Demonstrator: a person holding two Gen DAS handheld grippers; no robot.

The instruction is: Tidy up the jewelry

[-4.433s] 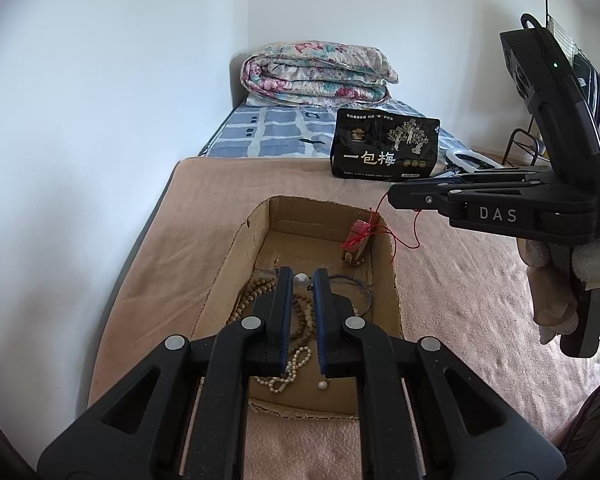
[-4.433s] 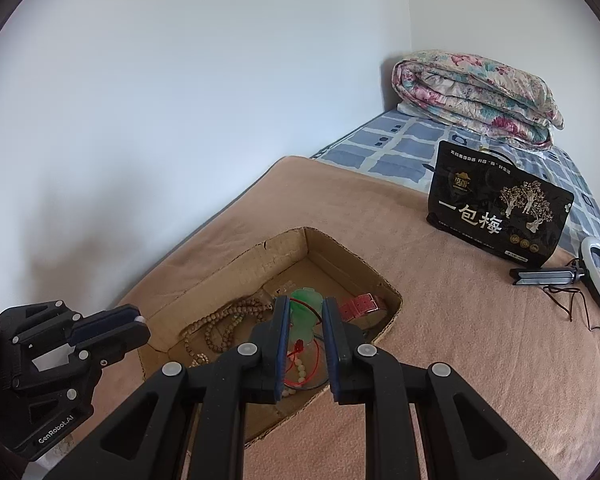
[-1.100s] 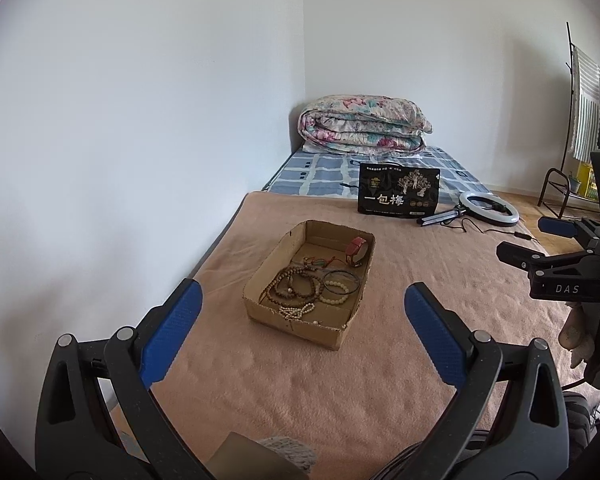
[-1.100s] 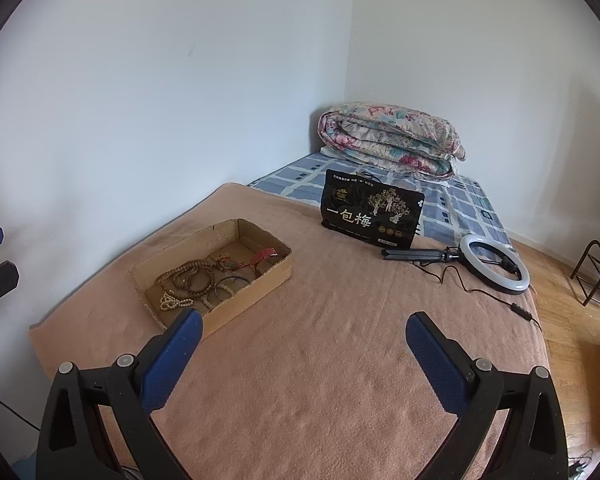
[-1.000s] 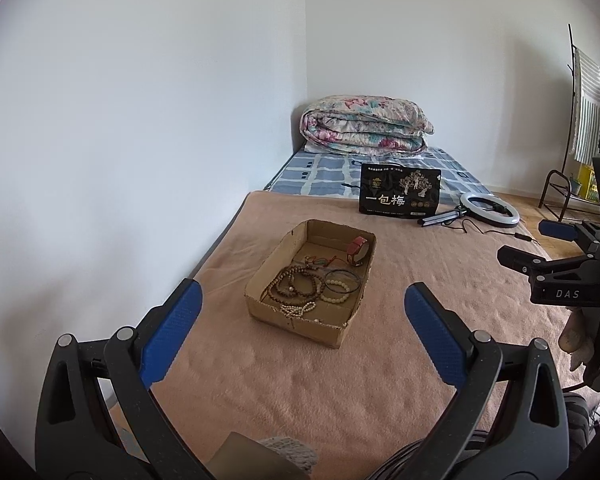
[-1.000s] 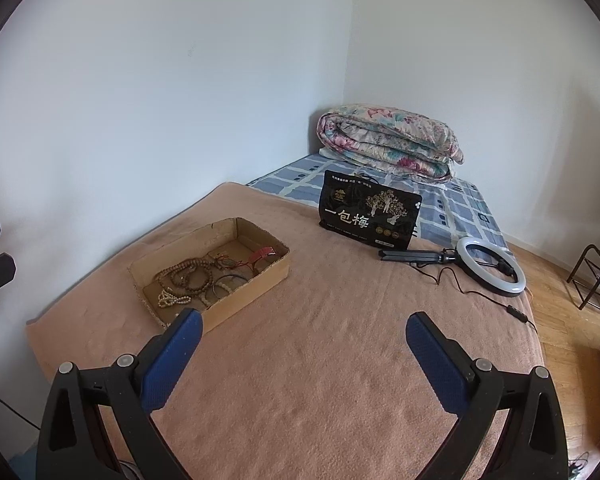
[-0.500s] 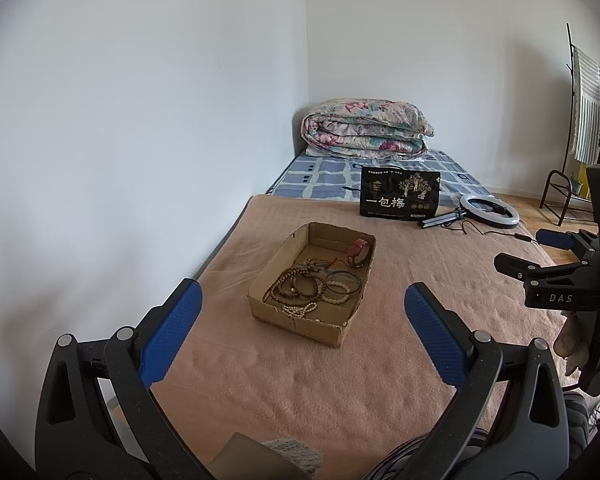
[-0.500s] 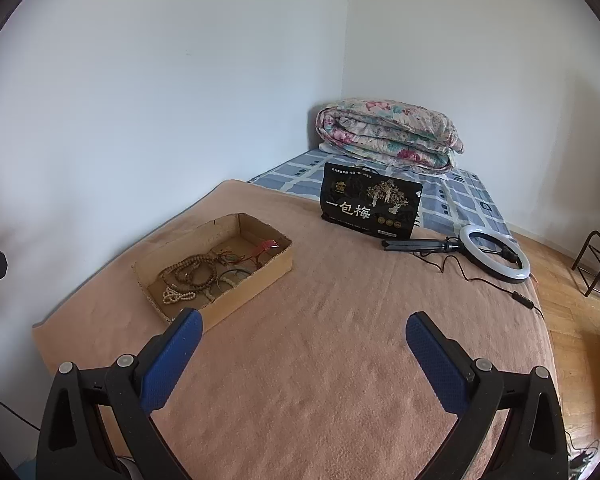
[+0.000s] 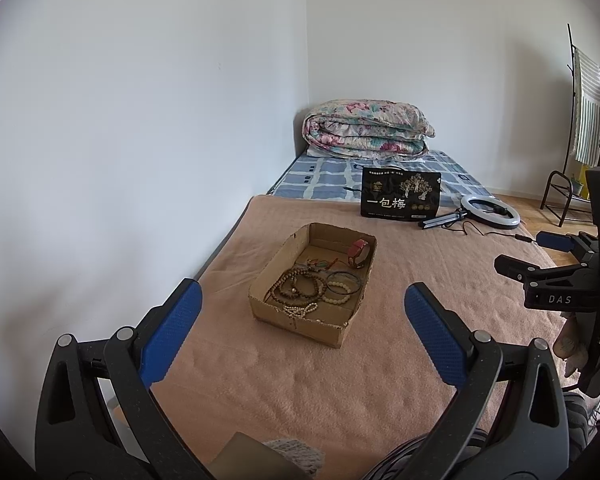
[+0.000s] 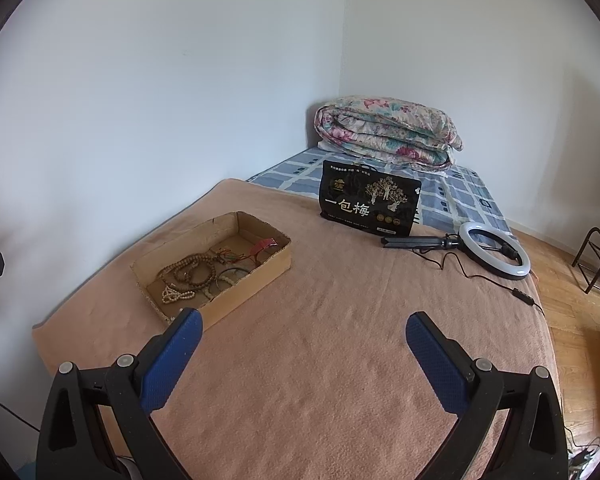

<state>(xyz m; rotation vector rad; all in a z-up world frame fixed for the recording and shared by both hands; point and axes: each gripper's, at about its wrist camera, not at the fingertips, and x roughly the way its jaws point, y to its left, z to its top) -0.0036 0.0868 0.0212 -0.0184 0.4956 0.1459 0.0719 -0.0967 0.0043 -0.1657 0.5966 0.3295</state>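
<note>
Left gripper (image 9: pixel 300 320): fingers spread wide, blue pads (image 9: pixel 172 332) far apart, nothing between them. Right gripper (image 10: pixel 300 354): same, fingers spread wide and holding nothing.

Cardboard box (image 9: pixel 300 322) well ahead of the left fingertips, framed in the gap between them, resting on the tan blanket (image 9: pixel 380 360). From the right wrist, same box (image 10: pixel 252 280) ahead and off toward the left finger, just past its tip.

Inside the box: brown bead strands (image 9: pixel 298 286) coiled mid-floor; pale bead string (image 9: pixel 300 310) nearest the fingers; thin dark bangle (image 9: pixel 350 278) with a pale bead bracelet (image 9: pixel 338 299) beside it; red piece (image 9: pixel 358 252) leaning at the far wall, kind unclear. Red cord and green bits near the far end, too small to sort out.

Beyond the box: black printed bag (image 9: pixel 400 196) standing upright, ring light (image 9: pixel 490 210) lying flat just right of it, folded floral quilt (image 9: pixel 366 128) at the far wall. Clothes rack (image 9: pixel 584 128) off past the right finger.
</note>
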